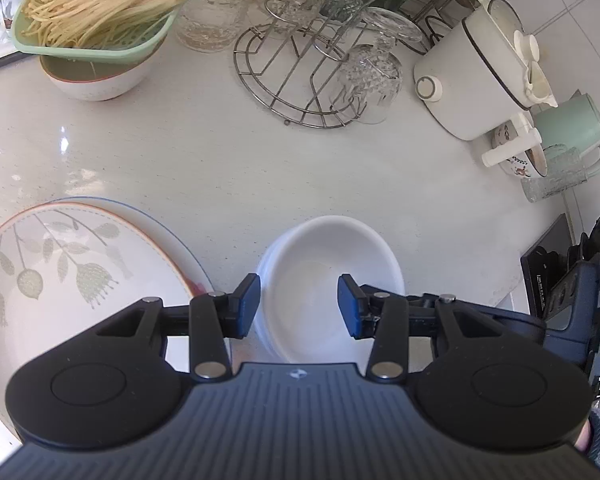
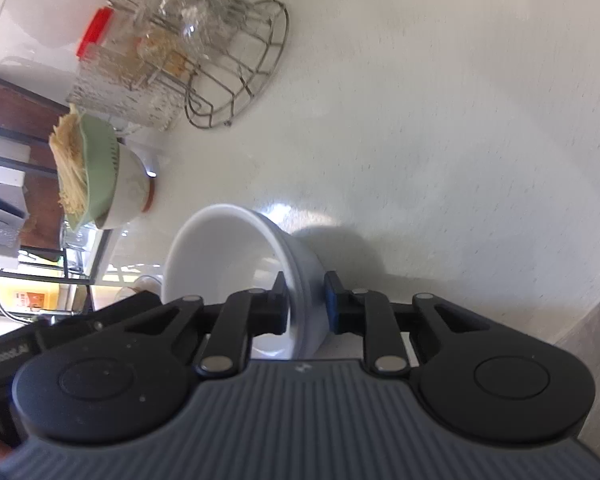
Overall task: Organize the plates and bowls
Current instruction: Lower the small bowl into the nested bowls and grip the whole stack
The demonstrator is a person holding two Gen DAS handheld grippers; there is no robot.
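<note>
White speckled countertop (image 1: 228, 160) carries the things of the task: a stack of white bowls (image 1: 328, 280) sits near its front edge, and just to the left of it lies a leaf-patterned plate (image 1: 52, 276) on top of another plate. The right gripper (image 2: 306, 304) is clenched on the wall of the bowl stack (image 2: 236, 268), one pad inside the rim and one outside, so the bowls lie directly in its tongs. The left gripper (image 1: 299, 306) hangs above the same stack with jaws apart, grasping nothing, and it is nearer to the plates
</note>
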